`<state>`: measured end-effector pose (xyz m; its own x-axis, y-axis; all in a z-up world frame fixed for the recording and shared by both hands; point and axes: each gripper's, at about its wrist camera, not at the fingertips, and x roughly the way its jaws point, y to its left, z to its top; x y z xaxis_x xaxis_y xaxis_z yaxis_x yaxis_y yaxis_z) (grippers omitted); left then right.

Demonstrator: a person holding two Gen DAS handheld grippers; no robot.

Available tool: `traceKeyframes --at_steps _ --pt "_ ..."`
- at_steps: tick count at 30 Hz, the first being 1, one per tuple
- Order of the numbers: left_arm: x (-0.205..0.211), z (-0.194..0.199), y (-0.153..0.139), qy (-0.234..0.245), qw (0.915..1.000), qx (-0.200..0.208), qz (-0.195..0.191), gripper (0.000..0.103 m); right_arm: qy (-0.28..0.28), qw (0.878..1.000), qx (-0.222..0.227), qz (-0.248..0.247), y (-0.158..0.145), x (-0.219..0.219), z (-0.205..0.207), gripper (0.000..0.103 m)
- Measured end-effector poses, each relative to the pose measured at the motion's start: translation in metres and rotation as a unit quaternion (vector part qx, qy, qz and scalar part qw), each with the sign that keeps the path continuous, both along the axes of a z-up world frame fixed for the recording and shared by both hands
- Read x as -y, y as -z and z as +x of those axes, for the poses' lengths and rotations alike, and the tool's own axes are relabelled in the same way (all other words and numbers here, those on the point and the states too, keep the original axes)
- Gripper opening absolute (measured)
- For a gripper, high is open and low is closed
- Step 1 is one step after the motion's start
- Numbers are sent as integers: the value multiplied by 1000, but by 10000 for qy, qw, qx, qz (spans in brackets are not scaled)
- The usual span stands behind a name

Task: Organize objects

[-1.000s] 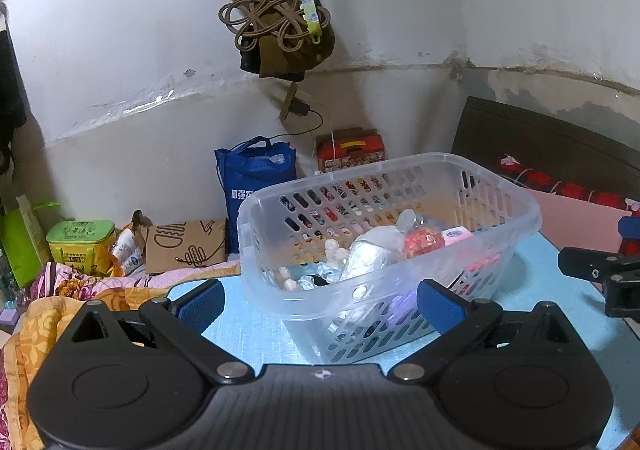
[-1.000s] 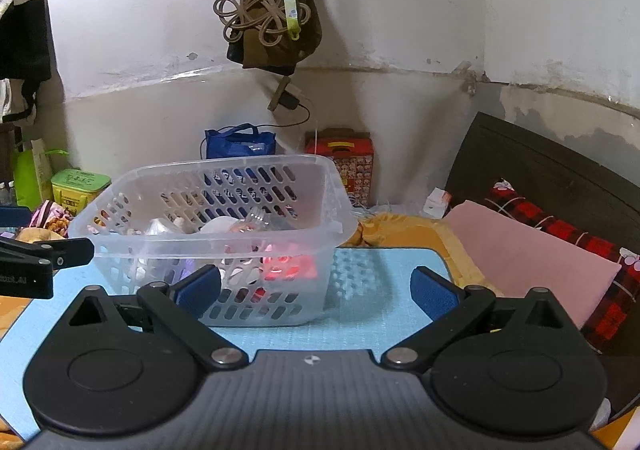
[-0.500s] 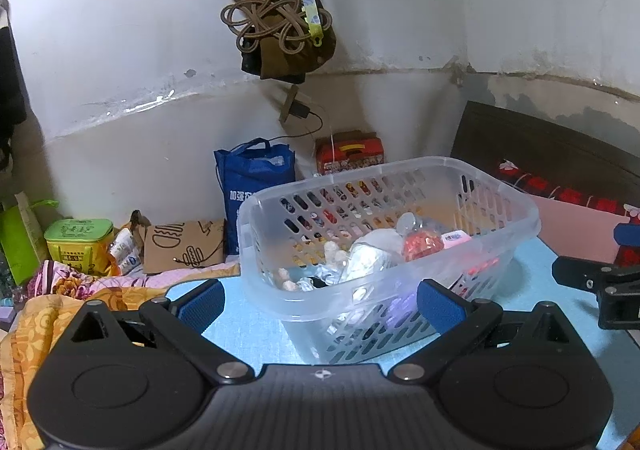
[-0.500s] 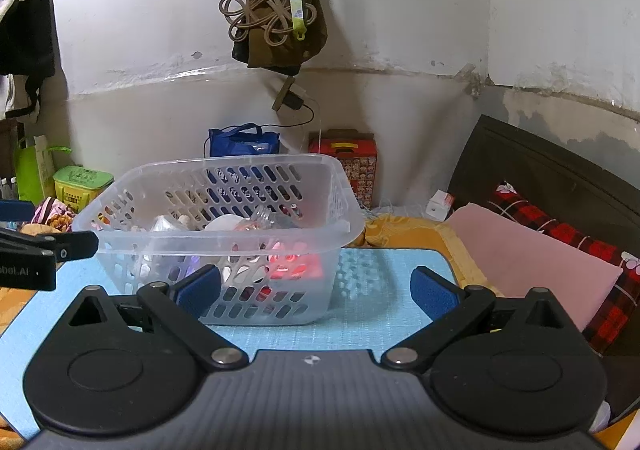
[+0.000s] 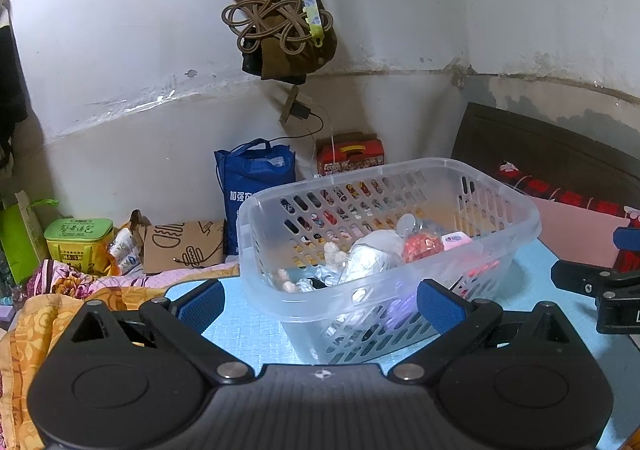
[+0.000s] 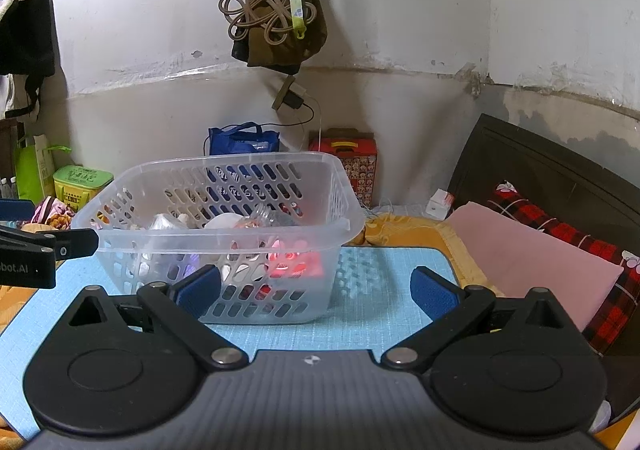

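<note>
A clear plastic basket [image 5: 516, 206] [image 6: 344, 186] with slotted walls stands on a light blue mat [image 5: 248, 326] [image 6: 372, 314]. Inside it lie several small items: a red round thing [image 5: 422, 244], a white crumpled bag [image 5: 372, 254], a pink-white packet [image 5: 456, 238]. My left gripper [image 5: 322, 304] is open and empty, just short of the basket's near corner. My right gripper [image 6: 316, 290] is also open and empty, in front of the basket's right end. Each gripper shows at the edge of the other's view.
Against the wall stand a blue bag [image 5: 256, 178], a red box [image 5: 352, 154], a brown paper bag [image 5: 184, 246] and a green tin [image 5: 78, 238]. A pink pillow [image 6: 532, 250] and dark headboard [image 6: 560, 166] lie right. Bags and cords [image 5: 280, 26] hang above.
Both views have drifted slightly: the basket sits a little lower and farther in each. Both grippers stay open and empty.
</note>
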<state>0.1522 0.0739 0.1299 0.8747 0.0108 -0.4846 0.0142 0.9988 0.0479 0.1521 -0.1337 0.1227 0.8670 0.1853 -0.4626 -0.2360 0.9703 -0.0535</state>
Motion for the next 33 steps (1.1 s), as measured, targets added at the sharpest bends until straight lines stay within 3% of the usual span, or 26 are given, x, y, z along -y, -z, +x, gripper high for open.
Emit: traceKeyframes --at_steps 14,33 --pt "1 0 1 -108 9999 65 90 103 -15 10000 31 -11 -1 -3 1 103" --pt "-4 -1 0 7 9997 164 -162 103 17 10000 84 -38 -2 0 -3 103"
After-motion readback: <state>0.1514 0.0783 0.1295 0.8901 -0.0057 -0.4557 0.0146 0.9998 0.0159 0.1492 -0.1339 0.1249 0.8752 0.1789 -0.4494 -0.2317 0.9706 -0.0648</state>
